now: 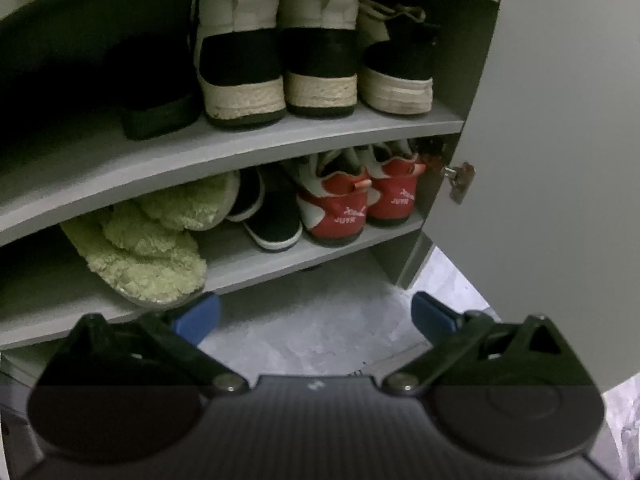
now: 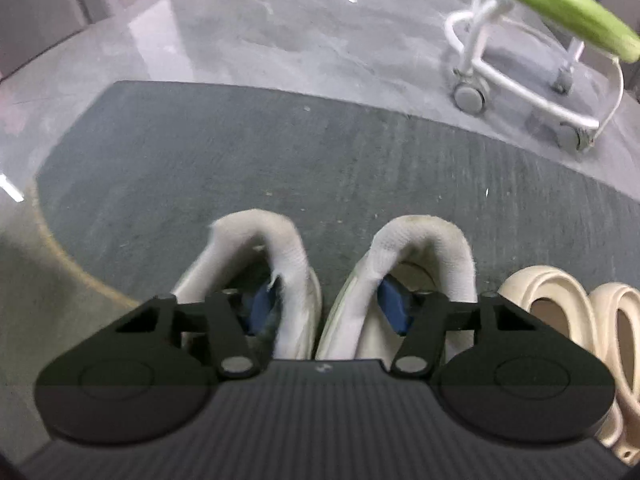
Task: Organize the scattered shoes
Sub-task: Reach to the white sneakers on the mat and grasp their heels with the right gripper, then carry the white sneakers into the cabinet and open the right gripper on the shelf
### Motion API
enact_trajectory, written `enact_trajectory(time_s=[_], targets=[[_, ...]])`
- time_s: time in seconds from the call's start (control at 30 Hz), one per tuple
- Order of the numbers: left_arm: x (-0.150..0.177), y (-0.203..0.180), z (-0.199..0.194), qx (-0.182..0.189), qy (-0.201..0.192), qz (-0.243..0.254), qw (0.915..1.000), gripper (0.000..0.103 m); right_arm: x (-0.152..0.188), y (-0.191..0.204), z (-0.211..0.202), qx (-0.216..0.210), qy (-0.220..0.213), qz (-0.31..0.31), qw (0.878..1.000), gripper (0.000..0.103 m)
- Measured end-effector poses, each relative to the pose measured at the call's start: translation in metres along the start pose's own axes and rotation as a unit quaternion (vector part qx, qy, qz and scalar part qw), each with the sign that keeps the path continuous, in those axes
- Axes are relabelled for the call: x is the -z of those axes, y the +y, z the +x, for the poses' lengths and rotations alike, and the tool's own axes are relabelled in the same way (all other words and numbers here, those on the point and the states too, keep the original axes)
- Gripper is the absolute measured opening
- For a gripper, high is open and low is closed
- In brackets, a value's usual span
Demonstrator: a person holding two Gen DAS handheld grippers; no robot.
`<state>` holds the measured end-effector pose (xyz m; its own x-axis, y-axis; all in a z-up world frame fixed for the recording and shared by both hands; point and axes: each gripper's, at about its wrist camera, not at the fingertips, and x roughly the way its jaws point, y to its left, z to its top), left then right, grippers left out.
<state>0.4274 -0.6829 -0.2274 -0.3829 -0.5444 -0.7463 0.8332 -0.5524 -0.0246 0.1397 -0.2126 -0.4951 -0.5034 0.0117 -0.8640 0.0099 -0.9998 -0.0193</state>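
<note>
Down on the dark mat (image 2: 280, 152), the right gripper (image 2: 326, 306) has 1 blue finger inside each of 2 white sneakers (image 2: 420, 264), pinching their inner walls; cream sandals (image 2: 560, 304) lie beside. The left gripper (image 1: 316, 314) stands spread before the shoe cabinet (image 1: 280, 140), red sneakers (image 1: 352, 208) inside.

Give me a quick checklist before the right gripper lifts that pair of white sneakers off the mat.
1. One finger inside each shoe: ok. The right gripper has a blue pad in the left white sneaker and one in the right white sneaker.
2. Pads pressing both inner walls together: cannot tell, blurred.
3. Cream sandals clear of the grip: ok, beside it, untouched.
4. Left gripper free: ok, open, nothing between its fingers.
5. Cabinet door open: ok.
6. Space on a shelf: ok on the upper shelf, whose near left part lies bare; the lower one looks crowded with green slippers and red sneakers.
</note>
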Motion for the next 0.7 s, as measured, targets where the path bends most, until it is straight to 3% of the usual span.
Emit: enact_trajectory(time_s=[0.1,0.23,0.43,0.7], targets=[[0.004,-0.008,0.002,-0.003,-0.002,0.016,0.9999,0.103,0.001,0.000,0.008,0.006,-0.009,0.004,1.000,0.050],[0.007,-0.019,0.007,-0.004,-0.001,0.028,0.9996,0.103,0.010,-0.002,0.006,0.007,-0.041,0.017,0.999,0.040],[0.012,-0.037,0.013,-0.005,-0.013,0.063,0.9979,0.103,0.027,0.011,-0.032,0.022,-0.139,0.006,0.990,0.038],[0.023,-0.043,0.015,-0.012,-0.024,0.097,0.9949,0.103,0.028,0.027,-0.088,0.012,-0.281,0.002,0.960,0.035]])
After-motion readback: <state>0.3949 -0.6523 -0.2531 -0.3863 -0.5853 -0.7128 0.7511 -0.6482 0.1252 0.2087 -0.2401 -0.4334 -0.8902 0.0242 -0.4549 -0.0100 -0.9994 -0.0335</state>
